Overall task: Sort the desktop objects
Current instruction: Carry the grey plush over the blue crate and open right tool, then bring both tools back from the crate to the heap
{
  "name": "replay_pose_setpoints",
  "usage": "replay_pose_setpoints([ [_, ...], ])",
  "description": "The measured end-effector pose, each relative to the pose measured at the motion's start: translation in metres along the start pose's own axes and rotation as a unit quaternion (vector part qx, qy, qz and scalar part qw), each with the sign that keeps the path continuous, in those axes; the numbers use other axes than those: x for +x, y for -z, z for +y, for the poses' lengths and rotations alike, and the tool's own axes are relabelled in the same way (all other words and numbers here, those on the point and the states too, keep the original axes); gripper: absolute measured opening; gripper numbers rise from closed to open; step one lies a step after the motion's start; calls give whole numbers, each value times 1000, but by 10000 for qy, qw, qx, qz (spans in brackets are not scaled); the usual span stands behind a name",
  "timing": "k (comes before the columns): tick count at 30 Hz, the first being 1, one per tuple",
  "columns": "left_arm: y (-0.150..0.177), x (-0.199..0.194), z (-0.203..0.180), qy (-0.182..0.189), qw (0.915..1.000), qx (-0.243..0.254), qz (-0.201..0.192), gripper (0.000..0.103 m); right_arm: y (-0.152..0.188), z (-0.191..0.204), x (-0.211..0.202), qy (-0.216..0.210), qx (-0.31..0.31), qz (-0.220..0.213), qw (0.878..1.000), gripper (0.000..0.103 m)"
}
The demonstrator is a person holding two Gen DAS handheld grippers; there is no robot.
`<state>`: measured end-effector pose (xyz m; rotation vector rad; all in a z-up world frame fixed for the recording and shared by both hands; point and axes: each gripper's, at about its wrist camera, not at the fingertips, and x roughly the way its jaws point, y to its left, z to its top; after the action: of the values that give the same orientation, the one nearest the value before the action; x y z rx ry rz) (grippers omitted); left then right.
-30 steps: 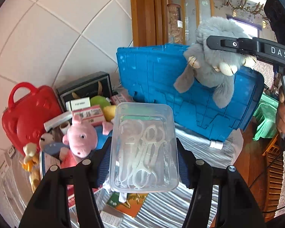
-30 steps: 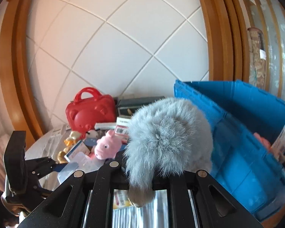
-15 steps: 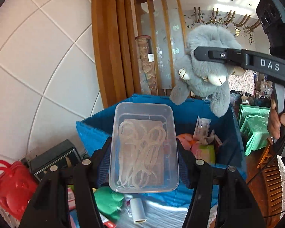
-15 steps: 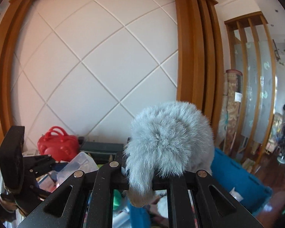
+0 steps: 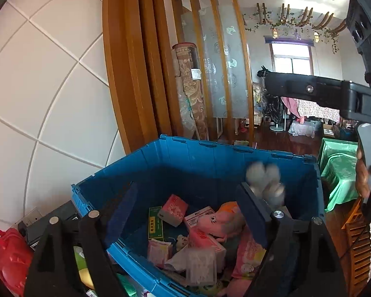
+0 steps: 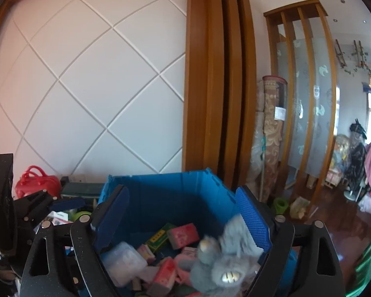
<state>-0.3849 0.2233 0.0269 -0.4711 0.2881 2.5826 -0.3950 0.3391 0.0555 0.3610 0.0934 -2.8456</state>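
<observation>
room: white diamond-panelled wall [image 6: 91, 94], wooden slat divider [image 6: 306, 99], dark wood floor | blue crate [image 5: 200, 163]: boxes, pink plush, clear plastic box [image 5: 201, 267], grey plush toy [image 6: 222, 264] among them | left gripper [image 5: 188, 212]: jaws opening, nothing between | right gripper [image 6: 183, 215]: jaws opening, nothing gripped

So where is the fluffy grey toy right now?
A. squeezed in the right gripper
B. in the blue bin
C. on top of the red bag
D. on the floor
B: the grey plush toy is blurred among the boxes inside the blue bin, clear of the right gripper, whose jaws are opening.
</observation>
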Motion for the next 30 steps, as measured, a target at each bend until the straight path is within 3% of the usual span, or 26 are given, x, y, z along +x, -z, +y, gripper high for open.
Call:
replay_pose_setpoints([
  [7,6,-14,-4,-345,9993,-90,-59,82,13,-31,-16,-89,422,-130,9990,95],
  [17,25,-46,8,-613,9978,-254,-93,82,38,-20,-44,19,490,-108,9987,99],
  [23,47,-81,24,-1009,9946,-241,-34,82,45,10,-68,-12,614,-120,9980,102],
  [30,89,-123,47,-1519,9882,-87,196,82,67,85,-93,-365,614,53,9974,102],
])
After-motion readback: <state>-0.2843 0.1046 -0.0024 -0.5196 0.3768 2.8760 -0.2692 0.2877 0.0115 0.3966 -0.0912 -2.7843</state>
